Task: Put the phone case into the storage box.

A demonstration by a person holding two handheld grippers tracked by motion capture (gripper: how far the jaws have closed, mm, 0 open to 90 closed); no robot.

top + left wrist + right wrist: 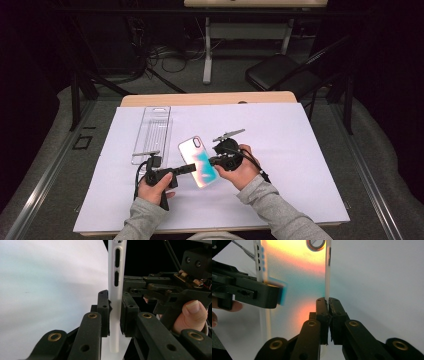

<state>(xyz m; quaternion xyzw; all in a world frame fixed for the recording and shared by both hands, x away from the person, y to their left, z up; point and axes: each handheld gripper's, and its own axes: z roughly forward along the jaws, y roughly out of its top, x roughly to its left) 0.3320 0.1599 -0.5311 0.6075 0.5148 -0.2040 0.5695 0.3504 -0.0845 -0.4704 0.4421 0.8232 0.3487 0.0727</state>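
Phone case (198,161) held above the tabletop (300,150), left gripper (189,168) and right gripper (214,161) fingers clamped on opposite edges. Risk: thin rims slipping out if either hand twists.

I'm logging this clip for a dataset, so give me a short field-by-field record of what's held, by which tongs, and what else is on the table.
held item: iridescent pink-and-teal translucent phone case, lifted above the sheet
left tongs: shut on the phone case's left side edge
right tongs: shut on the phone case's right side edge
other item: clear plastic packaging tray, lying flat left of the case, apart from it
surface: white paper sheet over a wooden table
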